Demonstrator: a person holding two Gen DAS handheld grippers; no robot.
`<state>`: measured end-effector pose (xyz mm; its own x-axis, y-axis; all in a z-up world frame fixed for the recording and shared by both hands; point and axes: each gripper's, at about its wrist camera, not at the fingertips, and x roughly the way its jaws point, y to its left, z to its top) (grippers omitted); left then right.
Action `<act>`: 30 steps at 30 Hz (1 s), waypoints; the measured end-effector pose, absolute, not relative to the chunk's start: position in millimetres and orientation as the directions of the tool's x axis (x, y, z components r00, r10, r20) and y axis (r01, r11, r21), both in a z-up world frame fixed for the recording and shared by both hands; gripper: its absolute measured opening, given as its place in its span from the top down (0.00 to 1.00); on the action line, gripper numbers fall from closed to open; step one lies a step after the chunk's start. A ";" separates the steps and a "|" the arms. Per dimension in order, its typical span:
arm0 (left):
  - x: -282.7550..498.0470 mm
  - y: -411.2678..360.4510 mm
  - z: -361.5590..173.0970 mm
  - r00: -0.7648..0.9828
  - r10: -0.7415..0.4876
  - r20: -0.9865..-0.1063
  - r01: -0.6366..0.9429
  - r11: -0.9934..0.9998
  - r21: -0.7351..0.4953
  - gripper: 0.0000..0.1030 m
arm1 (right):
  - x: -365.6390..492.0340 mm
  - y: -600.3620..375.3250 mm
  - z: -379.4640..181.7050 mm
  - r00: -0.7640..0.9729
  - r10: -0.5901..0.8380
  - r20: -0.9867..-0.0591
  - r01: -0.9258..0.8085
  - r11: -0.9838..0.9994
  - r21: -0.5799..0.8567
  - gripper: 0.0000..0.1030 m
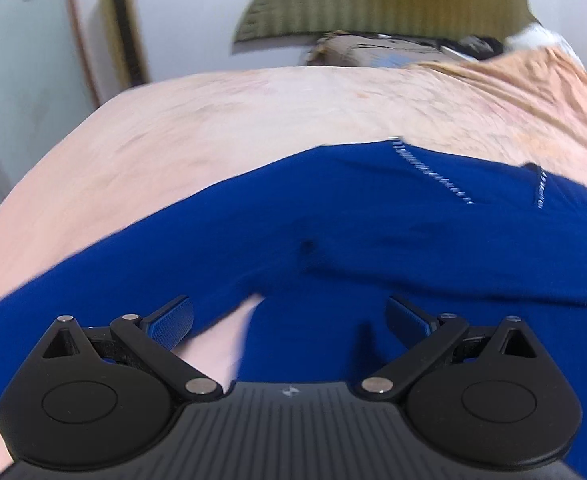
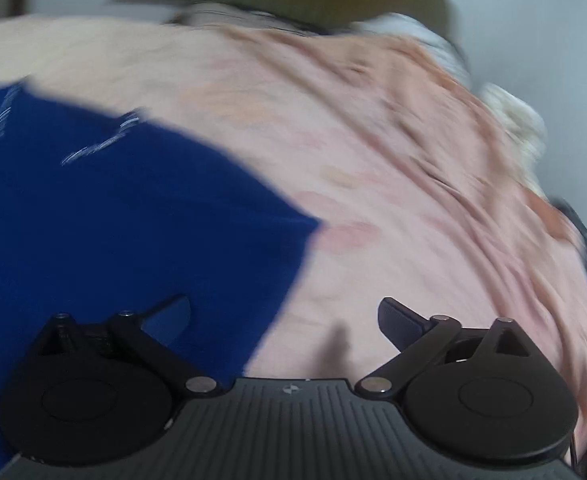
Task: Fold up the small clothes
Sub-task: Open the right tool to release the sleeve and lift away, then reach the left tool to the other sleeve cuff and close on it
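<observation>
Left gripper [image 1: 289, 320] spread over blue garment [image 1: 333, 220], right gripper [image 2: 285, 320] spread beside it

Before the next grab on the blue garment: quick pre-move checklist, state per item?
1. Left claw open, nothing between its fingers: ok.
2. Right claw open and empty: ok.
3. Royal-blue fabric garment with silver zippers lying on the wrinkled pink bedsheet: ok.
4. Garment spread flat: not ok, creases near its middle.
5. Right claw over garment: not ok, mostly over bare sheet, beside the garment's corner.
6. Garment's full outline in view: cannot tell, cropped in both views.
</observation>
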<state>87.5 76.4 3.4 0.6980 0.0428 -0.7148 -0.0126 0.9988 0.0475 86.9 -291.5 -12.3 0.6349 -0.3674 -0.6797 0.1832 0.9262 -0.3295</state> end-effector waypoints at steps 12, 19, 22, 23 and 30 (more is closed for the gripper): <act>13.2 215.1 4.0 0.644 0.212 -0.735 -0.287 0.958 0.026 0.00 | 9.2 -174.8 8.7 0.781 0.188 -0.595 -0.119 0.981 0.154 0.01; 35.8 308.1 0.2 0.555 0.341 -0.759 -0.450 0.890 0.070 0.00 | -6.3 -145.7 -7.9 0.742 0.218 -0.633 -0.195 0.975 0.107 0.00; 47.9 348.9 -11.4 0.510 0.381 -0.771 -0.523 0.849 0.074 0.00 | -18.9 -135.6 -2.6 0.754 0.184 -0.631 -0.174 0.982 0.079 0.00; 51.6 360.7 -12.7 0.496 0.420 -0.760 -0.549 0.830 0.100 0.00 | -21.5 -137.7 0.1 0.758 0.177 -0.628 -0.165 0.983 0.079 0.00; 24.0 418.0 34.2 0.440 0.599 -0.669 -0.753 0.652 0.088 0.00 | -19.8 -153.6 -0.4 0.771 0.150 -0.618 -0.120 0.989 0.090 0.00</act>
